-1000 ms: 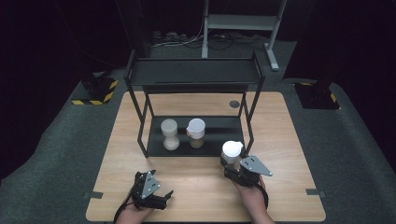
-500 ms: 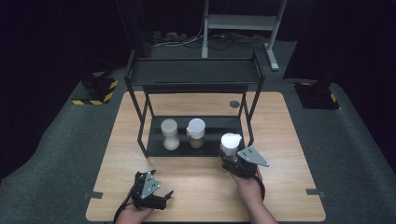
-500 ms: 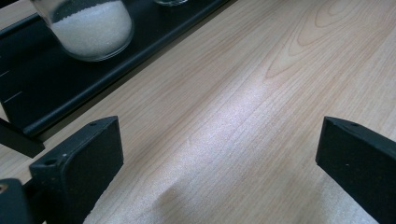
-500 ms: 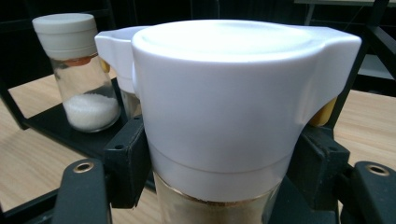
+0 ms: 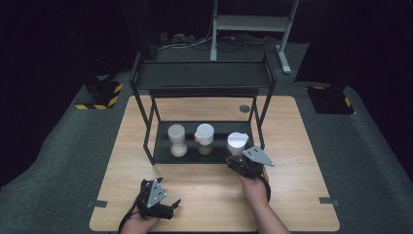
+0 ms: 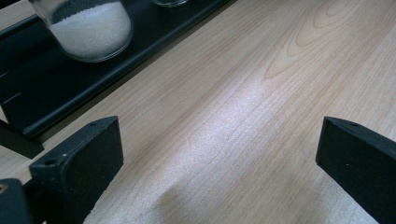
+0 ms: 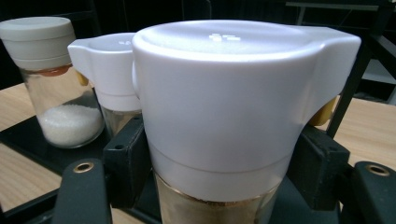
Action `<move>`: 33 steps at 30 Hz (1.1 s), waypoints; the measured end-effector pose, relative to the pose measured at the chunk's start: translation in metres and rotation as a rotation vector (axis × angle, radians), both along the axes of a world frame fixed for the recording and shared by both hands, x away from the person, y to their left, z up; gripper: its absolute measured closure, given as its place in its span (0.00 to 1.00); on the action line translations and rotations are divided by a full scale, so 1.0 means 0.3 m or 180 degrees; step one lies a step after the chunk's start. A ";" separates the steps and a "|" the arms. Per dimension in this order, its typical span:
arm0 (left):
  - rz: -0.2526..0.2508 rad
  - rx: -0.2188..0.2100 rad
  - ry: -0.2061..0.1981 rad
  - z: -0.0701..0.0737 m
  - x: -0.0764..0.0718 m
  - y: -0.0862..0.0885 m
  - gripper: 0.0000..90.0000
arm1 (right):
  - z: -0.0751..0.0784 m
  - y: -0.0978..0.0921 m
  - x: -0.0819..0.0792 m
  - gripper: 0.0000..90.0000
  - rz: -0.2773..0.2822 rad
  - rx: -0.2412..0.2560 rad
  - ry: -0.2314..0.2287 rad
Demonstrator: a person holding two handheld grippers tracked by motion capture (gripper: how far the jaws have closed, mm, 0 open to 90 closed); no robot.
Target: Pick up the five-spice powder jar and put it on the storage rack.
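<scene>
While the right gripper clamps a white-lidded jar, the left gripper rests with jaws wide apart.
The jar sits at the right end of the black rack's lower tray, beside two other jars.

You are working in what is looking like a lab or test studio, with a lone wooden table sitting on grey carpet, black surroundings closing in, hazard-striped floor blocks lying far left, and cables trailing by a metal stand beyond.
</scene>
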State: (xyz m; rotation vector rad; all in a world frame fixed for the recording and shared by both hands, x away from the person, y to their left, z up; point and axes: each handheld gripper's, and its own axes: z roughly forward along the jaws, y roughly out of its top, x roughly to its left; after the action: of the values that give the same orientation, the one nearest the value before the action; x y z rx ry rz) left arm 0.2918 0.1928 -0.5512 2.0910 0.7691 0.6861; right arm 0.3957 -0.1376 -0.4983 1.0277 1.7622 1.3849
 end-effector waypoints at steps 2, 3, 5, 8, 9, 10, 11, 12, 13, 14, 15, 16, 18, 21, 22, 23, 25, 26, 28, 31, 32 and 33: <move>-0.0001 -0.0004 -0.0003 0.000 0.000 0.000 0.01 | 0.003 0.005 0.008 0.34 -0.0010 -0.0010 -0.0004; -0.0001 -0.0006 -0.0005 0.000 0.000 0.000 0.01 | 0.005 0.007 0.014 0.34 -0.0014 -0.0014 -0.0010; -0.0002 -0.0010 -0.0005 0.000 -0.001 0.001 0.01 | 0.007 0.009 0.021 0.34 -0.0020 -0.0011 -0.0013; -0.0002 -0.0016 -0.0006 0.000 -0.001 0.002 0.01 | 0.008 0.012 0.032 0.34 -0.0025 -0.0013 -0.0013; -0.0003 -0.0017 -0.0006 0.000 -0.001 0.001 0.01 | 0.008 0.013 0.036 0.34 -0.0029 -0.0010 -0.0012; -0.0003 -0.0017 -0.0007 0.000 -0.001 0.001 0.01 | 0.007 0.014 0.039 0.34 -0.0034 -0.0013 -0.0008; -0.0004 -0.0017 -0.0008 0.000 -0.001 0.001 0.01 | 0.007 0.016 0.043 0.34 -0.0034 -0.0021 -0.0013; -0.0004 -0.0018 -0.0010 0.000 -0.001 0.001 0.01 | 0.006 0.017 0.047 0.34 -0.0038 -0.0024 -0.0012; -0.0005 -0.0019 -0.0011 0.000 -0.001 0.002 0.01 | 0.006 0.019 0.051 0.34 -0.0037 -0.0028 -0.0013; -0.0005 -0.0021 -0.0010 0.000 -0.001 0.002 0.01 | 0.005 0.020 0.055 0.34 -0.0037 -0.0031 -0.0012; -0.0006 -0.0018 -0.0009 0.001 -0.001 0.003 0.01 | 0.005 0.021 0.059 0.34 -0.0043 -0.0033 -0.0010; -0.0006 -0.0022 -0.0007 0.001 -0.001 0.003 0.01 | 0.004 0.023 0.063 0.34 -0.0047 -0.0031 -0.0008; -0.0007 -0.0025 -0.0005 0.001 0.000 0.004 0.01 | 0.004 0.025 0.072 0.34 -0.0055 -0.0041 -0.0007; -0.0006 -0.0031 -0.0005 0.001 -0.001 0.004 0.01 | 0.003 0.030 0.084 0.34 -0.0068 -0.0031 -0.0005; -0.0006 -0.0033 -0.0007 0.001 -0.001 0.005 0.01 | 0.003 0.031 0.087 0.34 -0.0070 -0.0028 -0.0002; -0.0005 -0.0035 -0.0008 0.001 -0.001 0.005 0.01 | 0.003 0.033 0.091 0.34 -0.0076 -0.0026 -0.0002; -0.0004 -0.0038 -0.0008 0.001 -0.001 0.005 0.01 | 0.002 0.037 0.099 0.34 -0.0078 -0.0039 -0.0010; -0.0003 -0.0041 -0.0008 0.001 -0.001 0.005 0.01 | 0.001 0.039 0.102 0.34 -0.0079 -0.0042 -0.0010; -0.0002 -0.0048 -0.0005 0.001 -0.001 0.006 0.01 | -0.001 0.043 0.109 0.34 -0.0084 -0.0031 0.0000; -0.0002 -0.0060 -0.0004 0.001 -0.001 0.006 0.01 | -0.008 0.049 0.119 0.34 -0.0091 -0.0020 0.0020; -0.0002 -0.0064 -0.0002 0.001 -0.001 0.007 0.01 | -0.010 0.052 0.122 0.34 -0.0091 -0.0032 0.0023; -0.0002 -0.0068 -0.0003 0.001 -0.001 0.007 0.01 | -0.013 0.054 0.125 0.34 -0.0100 -0.0034 0.0025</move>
State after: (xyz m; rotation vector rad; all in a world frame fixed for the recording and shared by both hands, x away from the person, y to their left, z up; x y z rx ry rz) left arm 0.2916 0.1949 -0.5508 2.0715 0.7720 0.6757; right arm 0.4332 -0.1214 -0.5021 1.0522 1.7501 1.3525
